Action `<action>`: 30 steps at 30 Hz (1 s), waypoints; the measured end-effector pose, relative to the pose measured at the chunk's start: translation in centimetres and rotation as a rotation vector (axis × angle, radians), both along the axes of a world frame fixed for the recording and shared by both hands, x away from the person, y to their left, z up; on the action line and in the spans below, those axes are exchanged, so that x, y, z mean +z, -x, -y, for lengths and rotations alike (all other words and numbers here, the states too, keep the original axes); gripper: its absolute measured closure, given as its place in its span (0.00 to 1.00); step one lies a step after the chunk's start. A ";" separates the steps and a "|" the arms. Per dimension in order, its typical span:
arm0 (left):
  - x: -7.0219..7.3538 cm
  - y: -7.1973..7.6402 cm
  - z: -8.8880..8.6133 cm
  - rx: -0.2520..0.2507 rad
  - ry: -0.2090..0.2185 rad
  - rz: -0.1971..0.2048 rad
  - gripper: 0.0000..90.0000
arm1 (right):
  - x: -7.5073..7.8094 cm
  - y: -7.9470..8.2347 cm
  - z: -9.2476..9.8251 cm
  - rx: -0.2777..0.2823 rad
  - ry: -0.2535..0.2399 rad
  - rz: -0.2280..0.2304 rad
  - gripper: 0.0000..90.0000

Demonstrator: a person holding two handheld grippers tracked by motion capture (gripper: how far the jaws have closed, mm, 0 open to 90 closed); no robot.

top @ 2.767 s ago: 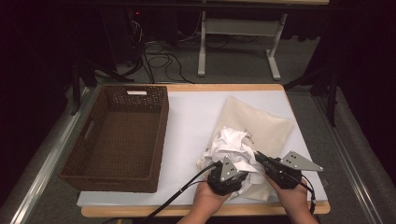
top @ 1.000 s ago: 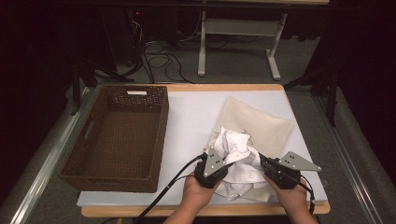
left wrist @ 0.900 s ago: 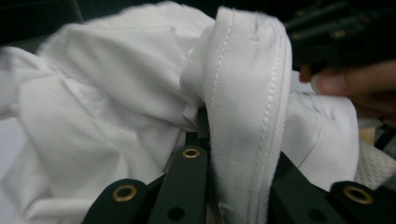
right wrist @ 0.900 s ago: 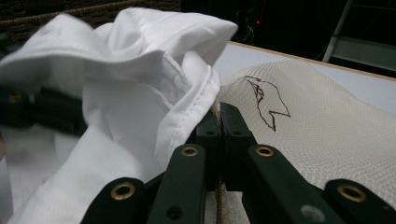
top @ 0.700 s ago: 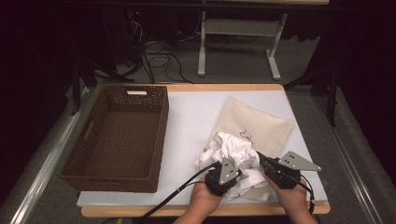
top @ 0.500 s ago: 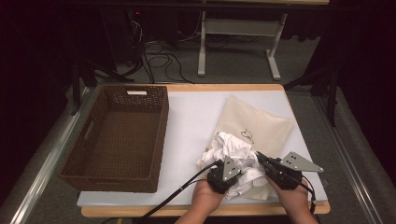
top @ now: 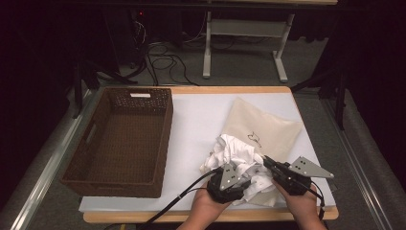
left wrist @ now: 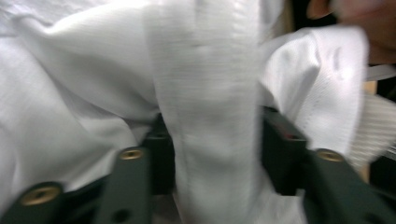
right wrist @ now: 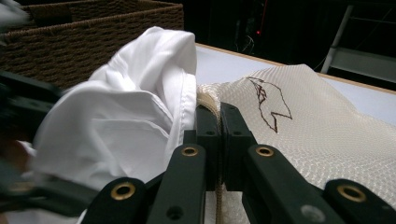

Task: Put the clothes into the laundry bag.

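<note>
White shirt bunches between my left gripper's jaws, which have just been opening. My right gripper's jaws pinch the cream bag's rim. The wicker basket stands left; bare counter lies between.

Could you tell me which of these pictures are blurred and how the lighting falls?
High view: the table is evenly lit, its surroundings dark, all sharp. Left gripper view: the white cloth is smeared by motion blur. Right gripper view: the cream bag is sharp, the cloth's near edge and the wicker basket soft.
</note>
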State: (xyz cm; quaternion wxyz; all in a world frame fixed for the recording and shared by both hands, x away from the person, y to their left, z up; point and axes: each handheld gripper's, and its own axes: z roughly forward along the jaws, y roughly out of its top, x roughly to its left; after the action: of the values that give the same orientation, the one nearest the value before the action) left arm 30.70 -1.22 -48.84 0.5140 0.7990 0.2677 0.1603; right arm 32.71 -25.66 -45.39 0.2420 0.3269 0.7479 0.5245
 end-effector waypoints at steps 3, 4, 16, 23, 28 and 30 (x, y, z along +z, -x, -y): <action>0.4 1.2 -1.7 0.006 0.013 0.014 0.42 | 0.0 0.1 -0.1 0.000 0.001 0.002 0.99; 0.4 1.2 -1.7 0.006 0.013 0.014 0.42 | 0.0 0.1 -0.1 0.000 0.001 0.002 0.99; 1.4 -0.5 -5.0 0.163 0.143 0.042 0.31 | 0.0 0.0 -0.2 0.000 0.005 -0.002 0.99; 1.7 -4.8 -3.8 0.143 0.162 -0.079 0.22 | 0.0 -0.1 -0.2 0.003 0.007 0.001 0.99; 1.6 -4.5 -3.5 0.102 0.179 -0.073 0.85 | -0.1 -0.1 -0.2 -0.004 0.008 -0.007 0.99; 1.8 -3.5 -3.1 0.079 0.176 -0.034 0.92 | 0.0 -0.1 -0.2 -0.006 0.005 -0.008 0.99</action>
State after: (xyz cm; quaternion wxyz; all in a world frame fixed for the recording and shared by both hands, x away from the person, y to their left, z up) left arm 34.16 1.87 -47.00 0.5707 0.7424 0.3208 0.1426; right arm 32.81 -25.46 -45.43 0.2416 0.3307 0.7491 0.5208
